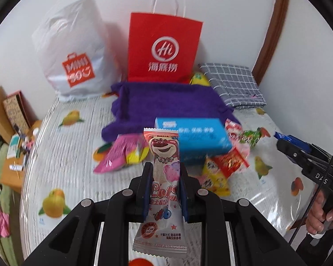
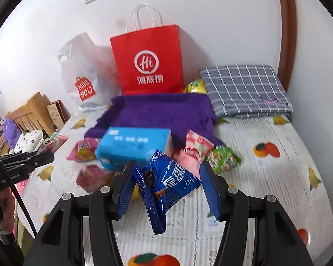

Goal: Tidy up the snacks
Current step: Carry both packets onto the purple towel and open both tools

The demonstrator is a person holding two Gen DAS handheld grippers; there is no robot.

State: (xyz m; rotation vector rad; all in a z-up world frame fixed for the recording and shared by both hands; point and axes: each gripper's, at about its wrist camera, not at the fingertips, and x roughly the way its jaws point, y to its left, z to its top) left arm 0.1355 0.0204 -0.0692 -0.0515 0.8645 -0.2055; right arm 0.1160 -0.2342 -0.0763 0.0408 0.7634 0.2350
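My left gripper (image 1: pixel 164 173) is shut on a white and pink bear snack packet (image 1: pixel 163 173) and holds it upright above the bed. My right gripper (image 2: pixel 166 173) has its fingers spread wide, and a blue chip-cookie packet (image 2: pixel 166 184) hangs between them against the left finger (image 2: pixel 126 190). The right gripper also shows at the right edge of the left wrist view (image 1: pixel 299 153). A blue tissue box (image 1: pixel 193 135) lies ahead with several snack packets around it: pink (image 1: pixel 113 155), red and yellow (image 1: pixel 222 168), green (image 2: pixel 224 158). A red paper bag (image 1: pixel 164 48) stands at the wall.
A purple cloth (image 1: pixel 166 104) lies in front of the red bag. A white Miniso plastic bag (image 1: pixel 75 57) stands to its left. A folded grey checked cloth (image 2: pixel 246 88) lies at the back right. The fruit-print bed cover (image 1: pixel 66 155) spreads below. Wooden furniture (image 2: pixel 33 110) stands left.
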